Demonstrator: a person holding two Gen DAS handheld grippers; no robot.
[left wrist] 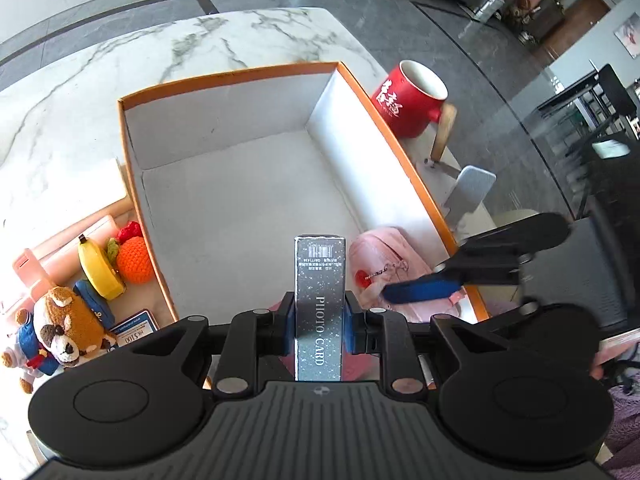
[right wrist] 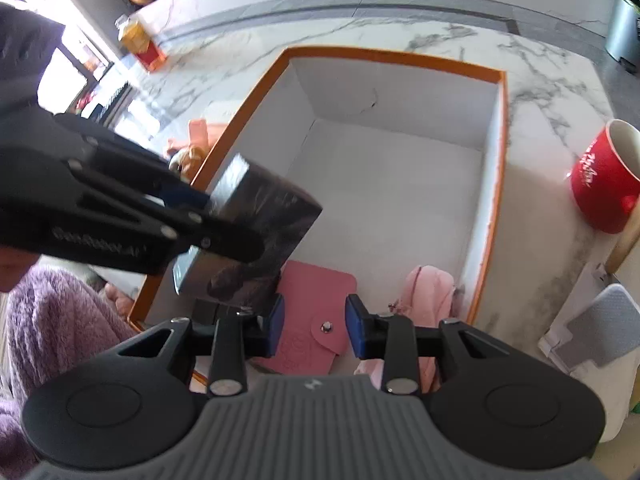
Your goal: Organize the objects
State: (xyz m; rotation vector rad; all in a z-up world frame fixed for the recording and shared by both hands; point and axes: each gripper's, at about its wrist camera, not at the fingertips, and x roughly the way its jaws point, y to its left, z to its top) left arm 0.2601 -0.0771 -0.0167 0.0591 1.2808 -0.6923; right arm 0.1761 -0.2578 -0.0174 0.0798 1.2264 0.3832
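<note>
My left gripper (left wrist: 319, 320) is shut on a silver box marked PHOTO CARD (left wrist: 319, 280) and holds it above the near end of the orange-edged white box (left wrist: 224, 76). From the right wrist view the card box (right wrist: 256, 216) hangs over the box's near left corner. My right gripper (right wrist: 315, 326) is open and empty above a pink card wallet (right wrist: 316, 312) lying in the box (right wrist: 400, 56). A pink mini backpack (right wrist: 428, 288) lies in the near right corner; it also shows in the left wrist view (left wrist: 384, 256).
A red mug (left wrist: 408, 96) and a wooden-handled scraper (left wrist: 464, 188) lie right of the box. Left of it are a plush bear (left wrist: 68, 320), a banana (left wrist: 98, 268), a knitted orange (left wrist: 134, 260) and a card (left wrist: 134, 326). The marble table (left wrist: 60, 120) ends at the far side.
</note>
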